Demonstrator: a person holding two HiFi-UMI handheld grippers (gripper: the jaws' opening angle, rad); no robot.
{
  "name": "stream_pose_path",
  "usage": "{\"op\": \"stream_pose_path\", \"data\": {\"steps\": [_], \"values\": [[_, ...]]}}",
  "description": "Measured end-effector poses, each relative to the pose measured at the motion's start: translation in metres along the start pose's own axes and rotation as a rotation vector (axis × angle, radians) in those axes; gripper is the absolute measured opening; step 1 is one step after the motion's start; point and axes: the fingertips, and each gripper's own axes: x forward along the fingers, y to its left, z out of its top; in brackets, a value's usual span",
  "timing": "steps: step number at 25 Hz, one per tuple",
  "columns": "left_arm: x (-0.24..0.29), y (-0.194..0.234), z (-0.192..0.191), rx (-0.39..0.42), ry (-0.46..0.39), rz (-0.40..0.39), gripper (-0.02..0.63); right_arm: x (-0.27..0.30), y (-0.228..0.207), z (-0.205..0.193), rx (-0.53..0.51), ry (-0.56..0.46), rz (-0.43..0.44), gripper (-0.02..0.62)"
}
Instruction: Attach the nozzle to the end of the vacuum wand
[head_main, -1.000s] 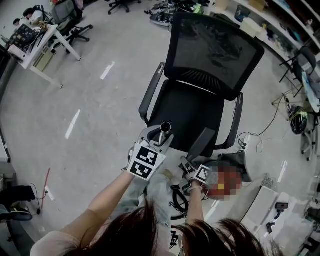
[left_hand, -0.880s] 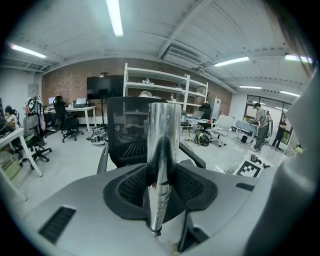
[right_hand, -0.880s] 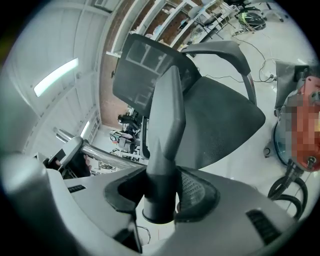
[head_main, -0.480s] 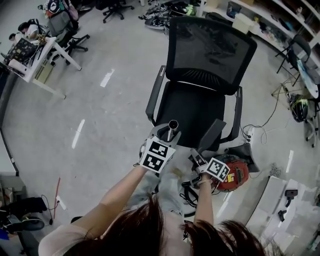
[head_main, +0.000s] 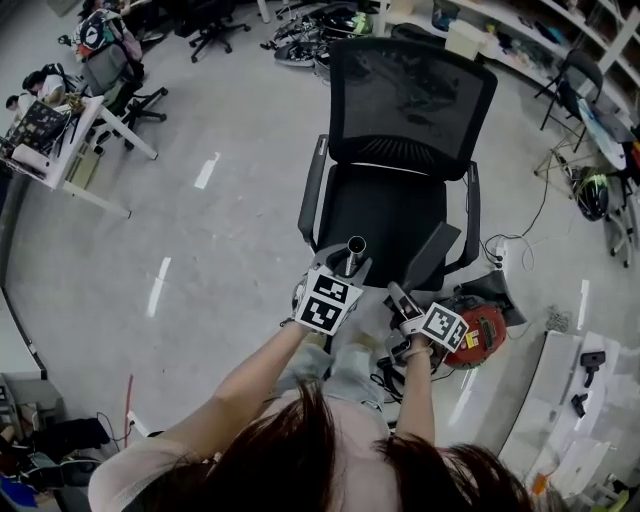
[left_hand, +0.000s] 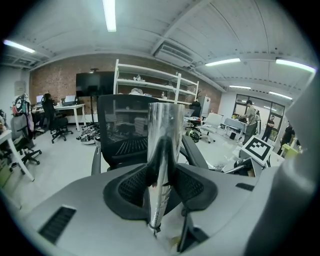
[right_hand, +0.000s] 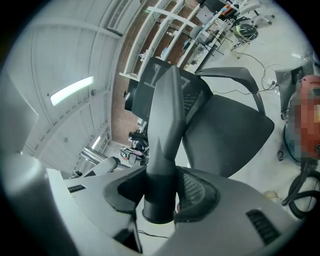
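A chrome vacuum wand (head_main: 354, 256) stands nearly upright with its open end up, and my left gripper (head_main: 343, 274) is shut on it. In the left gripper view the wand (left_hand: 163, 150) is clamped between the dark pads (left_hand: 131, 186). To its right my right gripper (head_main: 405, 300) is shut on a dark grey crevice nozzle (head_main: 431, 256) that points up and away. In the right gripper view the nozzle (right_hand: 166, 130) fills the jaws, its round socket end toward the camera. Wand and nozzle are apart, side by side above the chair seat's front edge.
A black mesh office chair (head_main: 405, 120) stands directly ahead. The red vacuum body (head_main: 482, 336) and its black hose (head_main: 388, 380) lie on the floor at my right. Shelves (head_main: 520, 40) run along the far right; a desk (head_main: 55, 140) stands at far left.
Both grippers have shifted a little right and further out toward the chair while keeping hold of the wand and the nozzle. The gap between the two looks about the same.
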Motion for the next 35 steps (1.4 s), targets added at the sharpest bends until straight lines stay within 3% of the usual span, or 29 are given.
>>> {"op": "stream_pose_path", "data": {"steps": [24,35], "values": [[-0.046,0.01,-0.023,0.021,-0.046,-0.128,0.158,-0.007,0.103,-0.016,-0.115,-0.214,0.056,0.181],[-0.061,0.003,-0.023,0.038,-0.059,-0.17,0.158,-0.008,0.143,-0.009,-0.178,-0.255,0.082,0.181]]}}
